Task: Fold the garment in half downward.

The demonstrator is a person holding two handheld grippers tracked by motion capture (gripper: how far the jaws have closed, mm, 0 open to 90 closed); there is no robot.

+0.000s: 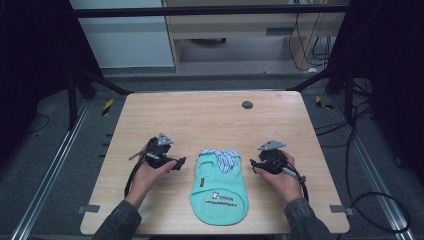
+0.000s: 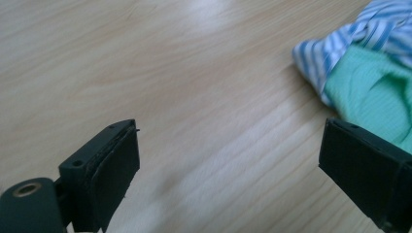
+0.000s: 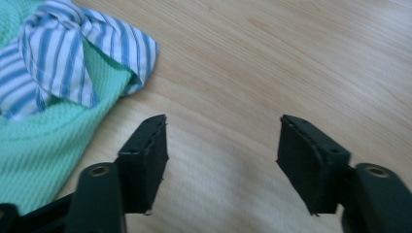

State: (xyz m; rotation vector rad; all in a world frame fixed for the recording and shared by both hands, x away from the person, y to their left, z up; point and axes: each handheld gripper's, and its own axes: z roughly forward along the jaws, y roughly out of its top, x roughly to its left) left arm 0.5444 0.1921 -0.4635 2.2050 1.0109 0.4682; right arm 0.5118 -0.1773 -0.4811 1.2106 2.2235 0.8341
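At the left of the high view, a person's left hand [image 1: 148, 172] is resting on the wooden table [image 1: 210, 117] and holding the left gripper [image 1: 181, 161], which is pointing rightward toward the garment and sitting just beside its left edge without touching it. In the left gripper view its two black jaws are standing wide apart with nothing but bare wood between them, and the right jaw is overlapping the near edge of the cloth in the picture, though I cannot tell whether it is touching the fabric. In the middle, near the front edge of the table, a small mint-green shirt [image 1: 220, 187] is lying flat, its rounded hem toward the person and a small printed logo [image 1: 216, 196] showing on its lower half; a blue-and-white striped collar [image 1: 224, 157] is lying bunched and folded at its far end. Beyond it, well apart near the table's far edge, a small dark round disc [image 1: 247, 105] is sitting. At the right, the person's right hand [image 1: 286, 177] is holding the right gripper [image 1: 252, 166], which is pointing leftward at the shirt's upper right edge, close beside it. In the right gripper view its jaws are standing open over bare wood, holding nothing, with the striped collar and green knit lying just to the left of the left jaw.
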